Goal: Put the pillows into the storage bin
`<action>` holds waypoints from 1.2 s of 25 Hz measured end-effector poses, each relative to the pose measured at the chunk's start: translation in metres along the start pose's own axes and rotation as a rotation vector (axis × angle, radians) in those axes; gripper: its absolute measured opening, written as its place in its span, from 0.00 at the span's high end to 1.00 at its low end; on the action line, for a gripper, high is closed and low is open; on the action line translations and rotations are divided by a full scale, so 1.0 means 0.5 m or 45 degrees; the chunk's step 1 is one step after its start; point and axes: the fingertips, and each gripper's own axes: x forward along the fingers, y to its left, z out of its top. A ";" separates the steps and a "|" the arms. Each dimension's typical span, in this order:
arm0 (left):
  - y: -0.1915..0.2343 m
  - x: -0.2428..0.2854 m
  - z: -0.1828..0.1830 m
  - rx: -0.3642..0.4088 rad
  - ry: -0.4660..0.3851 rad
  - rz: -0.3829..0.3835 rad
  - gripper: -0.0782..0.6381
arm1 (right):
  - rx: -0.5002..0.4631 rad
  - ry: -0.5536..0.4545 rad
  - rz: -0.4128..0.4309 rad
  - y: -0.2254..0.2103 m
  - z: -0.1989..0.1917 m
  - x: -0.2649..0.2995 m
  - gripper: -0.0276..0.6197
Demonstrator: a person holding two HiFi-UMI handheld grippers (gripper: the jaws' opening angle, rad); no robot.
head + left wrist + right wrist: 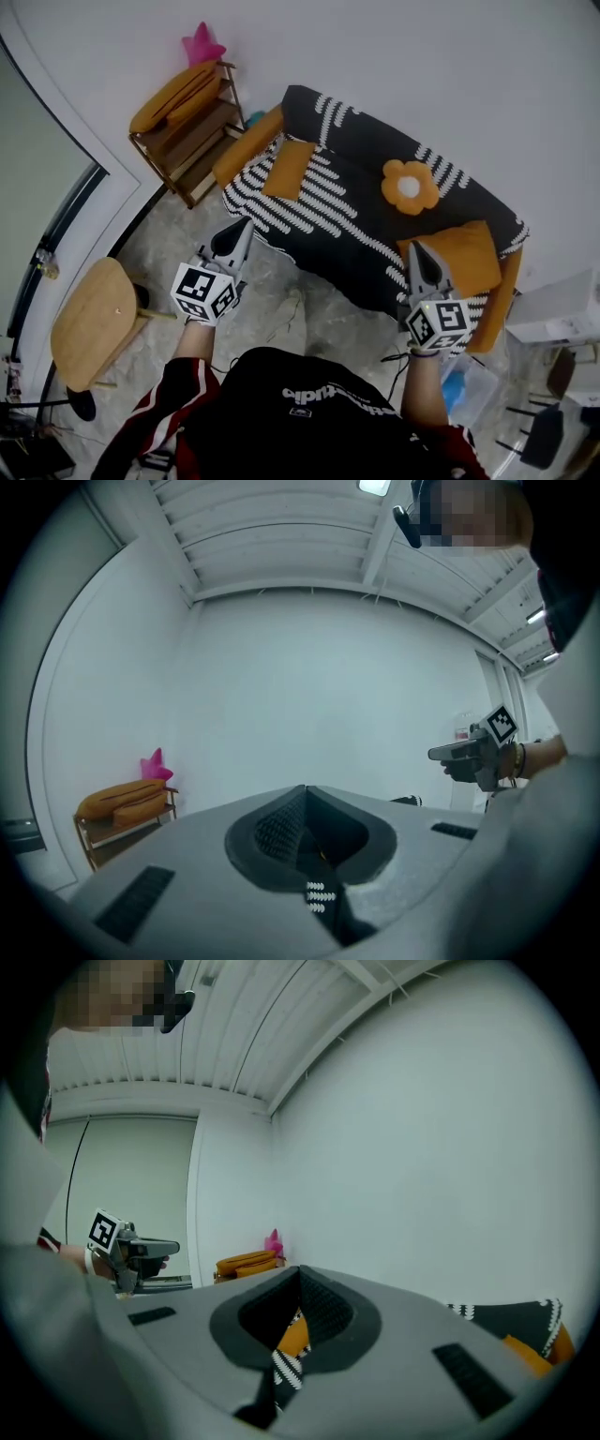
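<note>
**Desk:** How did the claws stand?

**Operator:** I had both pressed together, pinching nothing. The left gripper [246, 224] pointed toward 1 o'clock over the grey floor [281, 314], its tip just short of the sofa [356, 239]; the right gripper [413, 247] pointed a little left of 12, its tip showing against the sofa's front edge. In each gripper view I saw only a sliver of the striped cover through the closed jaws, and the other gripper held level off to the side.

**Desk:** And the pillows?

**Operator:** All three lay on the sofa, none in a claw. The small orange pillow [288, 169] sat at the sofa's 10 o'clock end; the flower pillow [409, 186] leaned on the backrest toward 1 o'clock from the head view's centre; the large orange pillow [459, 255] lay at the 4 o'clock end, just beside the right gripper's tip.

**Desk:** The bin?

**Operator:** I made out what looked like a clear bin [472, 382] on the floor at 4 o'clock, beside my right arm and partly hidden by it; I could not tell its contents beyond something blue.

**Desk:** Anything else around?

**Operator:** A wooden rack [187, 145] stood at 11 o'clock, touching the sofa's end, with an orange bolster [173, 97] on top and a pink star [201, 44] behind it; a round side table [94, 322] stood at 8 o'clock, well apart from the sofa.
</note>
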 end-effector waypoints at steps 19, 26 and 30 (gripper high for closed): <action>0.211 0.366 -0.009 0.034 -0.020 -0.155 0.58 | 0.055 0.048 -0.044 -0.090 0.072 0.346 0.95; 0.245 0.469 -0.135 0.301 0.149 -0.181 0.57 | 0.078 0.085 -0.065 -0.124 0.051 0.420 0.95; 0.259 0.521 -0.247 0.408 0.257 -0.216 0.57 | 0.114 0.126 -0.078 -0.139 0.004 0.467 0.95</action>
